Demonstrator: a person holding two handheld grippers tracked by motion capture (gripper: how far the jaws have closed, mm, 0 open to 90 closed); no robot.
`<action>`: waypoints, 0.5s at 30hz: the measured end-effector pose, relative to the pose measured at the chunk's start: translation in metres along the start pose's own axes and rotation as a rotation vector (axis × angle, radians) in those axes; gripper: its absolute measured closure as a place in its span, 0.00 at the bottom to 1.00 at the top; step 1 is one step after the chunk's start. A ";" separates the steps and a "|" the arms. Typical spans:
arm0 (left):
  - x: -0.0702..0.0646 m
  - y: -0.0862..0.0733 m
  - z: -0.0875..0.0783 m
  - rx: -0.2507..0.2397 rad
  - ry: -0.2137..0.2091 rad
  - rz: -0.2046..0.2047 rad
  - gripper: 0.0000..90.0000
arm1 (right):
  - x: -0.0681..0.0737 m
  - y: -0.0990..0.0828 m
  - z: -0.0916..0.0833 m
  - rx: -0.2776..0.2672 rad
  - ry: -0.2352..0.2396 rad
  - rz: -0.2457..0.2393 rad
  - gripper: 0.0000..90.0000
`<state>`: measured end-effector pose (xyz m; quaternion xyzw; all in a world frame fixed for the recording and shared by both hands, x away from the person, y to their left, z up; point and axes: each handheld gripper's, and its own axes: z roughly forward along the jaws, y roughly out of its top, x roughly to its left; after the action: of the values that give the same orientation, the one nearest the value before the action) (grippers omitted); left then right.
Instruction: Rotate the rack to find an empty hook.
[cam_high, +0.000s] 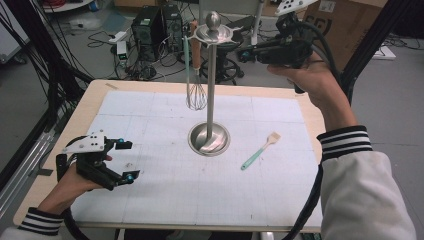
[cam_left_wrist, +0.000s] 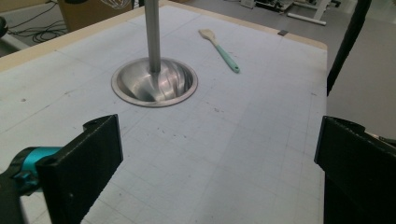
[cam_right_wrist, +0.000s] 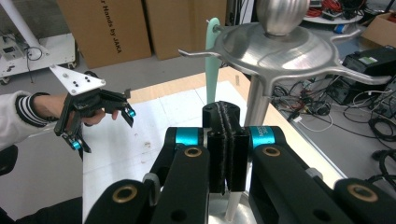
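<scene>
Cluttered lab, gridded bench (cam_high: 150, 200). Left gripper (cam_high: 122, 161) gapes empty; right gripper (cam_right_wrist: 226, 122) is clamped shut, empty, beside the rack (cam_high: 213, 34). Far-left whisk (cam_high: 196, 95): light, springy; grasp its stiff handle.

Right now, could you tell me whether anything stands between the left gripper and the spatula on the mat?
Nothing visible blocks it: bare mat lies between the open left gripper and the spatula. The stand's round base sits close beside that line, so skirt it.
</scene>
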<state>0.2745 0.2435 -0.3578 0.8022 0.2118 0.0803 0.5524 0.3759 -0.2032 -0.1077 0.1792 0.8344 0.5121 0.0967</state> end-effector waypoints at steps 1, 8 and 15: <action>0.000 0.000 0.000 0.000 0.000 0.000 0.02 | -0.001 -0.001 -0.001 0.001 -0.003 0.003 0.99; 0.001 0.000 -0.001 -0.001 0.004 -0.002 0.02 | -0.004 -0.003 -0.008 0.001 -0.012 0.009 0.99; 0.002 0.000 -0.001 -0.002 0.003 -0.005 0.02 | -0.011 -0.005 -0.011 -0.005 -0.028 0.024 0.99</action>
<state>0.2757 0.2453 -0.3578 0.8010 0.2146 0.0803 0.5531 0.3814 -0.2191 -0.1073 0.1960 0.8295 0.5128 0.1026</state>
